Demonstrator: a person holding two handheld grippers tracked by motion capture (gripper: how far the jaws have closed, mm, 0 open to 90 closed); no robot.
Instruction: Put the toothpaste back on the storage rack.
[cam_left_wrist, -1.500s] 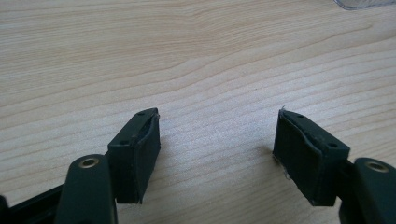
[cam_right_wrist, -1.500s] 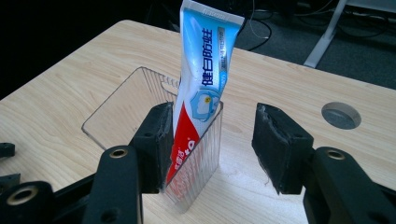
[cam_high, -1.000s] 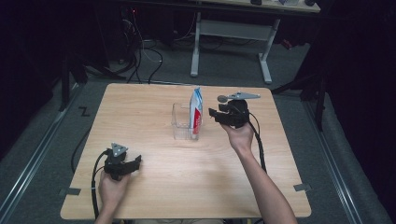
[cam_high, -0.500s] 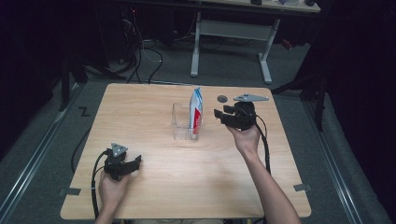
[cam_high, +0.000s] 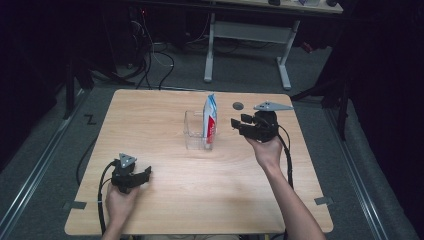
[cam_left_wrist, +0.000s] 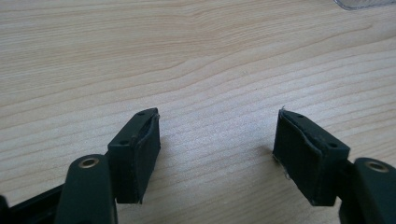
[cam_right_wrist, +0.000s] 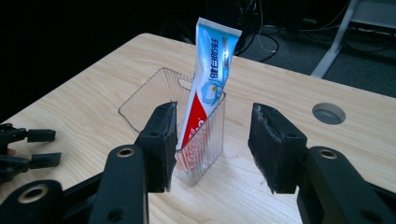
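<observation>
A blue, white and red toothpaste tube (cam_high: 210, 120) (cam_right_wrist: 208, 79) stands upright in the right end of a clear ribbed plastic holder (cam_high: 196, 131) (cam_right_wrist: 201, 149) at the middle of the wooden table (cam_high: 165, 115). My right gripper (cam_high: 239, 123) (cam_right_wrist: 212, 144) is held above the table just right of the holder, jaws open and pointed at the tube, with nothing between them. My left gripper (cam_high: 145, 173) (cam_left_wrist: 217, 149) rests low over the bare wood at the near left, open and empty.
A round grey cable hole (cam_high: 238, 105) (cam_right_wrist: 328, 113) sits in the tabletop behind the right gripper. A white-legged desk (cam_high: 250, 30) and cables lie on the floor beyond the table. The left gripper (cam_right_wrist: 28, 149) appears at the left edge of the right gripper view.
My right gripper has drawn back to the right, away from the tube and holder. The tube stays standing in the holder. The left gripper has not moved.
</observation>
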